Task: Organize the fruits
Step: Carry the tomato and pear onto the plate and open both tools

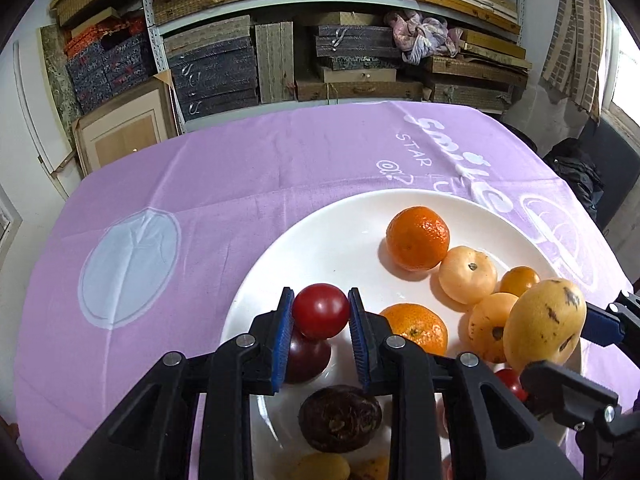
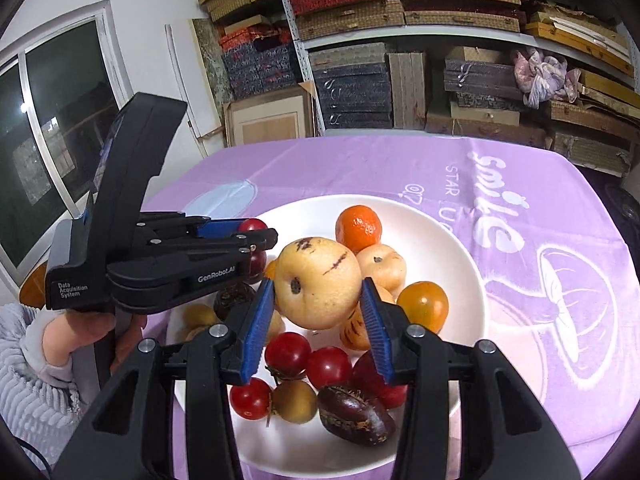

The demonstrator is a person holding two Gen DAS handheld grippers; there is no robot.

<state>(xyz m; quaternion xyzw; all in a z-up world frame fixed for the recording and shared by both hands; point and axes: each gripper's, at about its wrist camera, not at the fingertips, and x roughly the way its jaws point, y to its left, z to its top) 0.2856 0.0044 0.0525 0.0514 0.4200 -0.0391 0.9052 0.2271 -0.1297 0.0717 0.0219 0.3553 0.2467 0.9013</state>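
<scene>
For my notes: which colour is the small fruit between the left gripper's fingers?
Red. The small round fruit shows best in the left wrist view, between the blue pads.

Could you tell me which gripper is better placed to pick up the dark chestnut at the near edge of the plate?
Neither is free: the left gripper holds a red tomato, the right gripper a yellow fruit. Once emptied, probably the right: the chestnut lies just below its fingers.
</scene>
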